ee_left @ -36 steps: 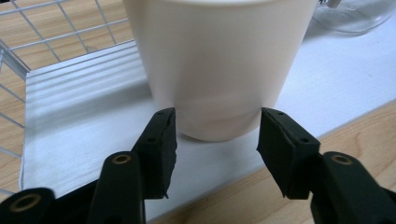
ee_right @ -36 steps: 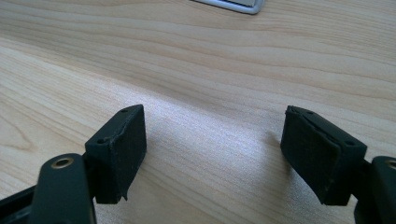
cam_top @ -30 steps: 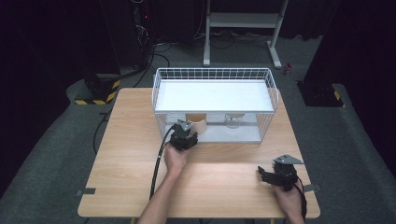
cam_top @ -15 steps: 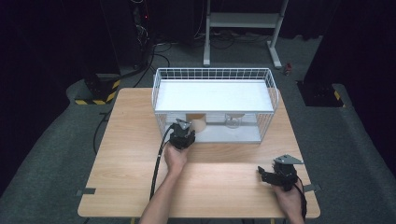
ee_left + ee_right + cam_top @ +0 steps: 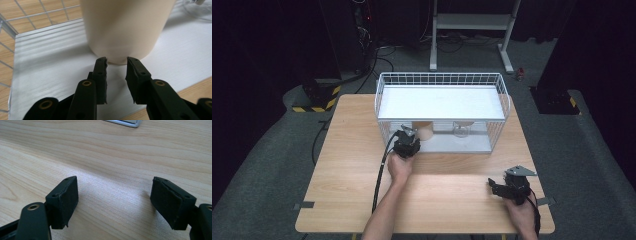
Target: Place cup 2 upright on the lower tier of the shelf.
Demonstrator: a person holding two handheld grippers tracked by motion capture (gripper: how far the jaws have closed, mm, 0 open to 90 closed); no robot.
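Note:
A beige cup [image 5: 125, 27] stands on the white bottom shelf of a wire rack [image 5: 442, 75]; in the high view the cup [image 5: 426, 131] sits under the rack's upper shelf. My left gripper [image 5: 117, 60] points at the cup's base, its jaws drawn close together with nothing between them, the tips just short of the cup. From above, the left gripper [image 5: 412, 136] is at the rack's front left opening. My right gripper [image 5: 115, 180] hovers open over bare wood, and in the high view the right gripper [image 5: 493, 186] is near the table's front right corner.
A clear glass [image 5: 460, 130] stands on the same bottom shelf, right of the cup. The rack sits at the back middle of the wooden table [image 5: 357, 150]. A black cable [image 5: 379, 180] trails from the left gripper along the forearm. Dark floor surrounds the table.

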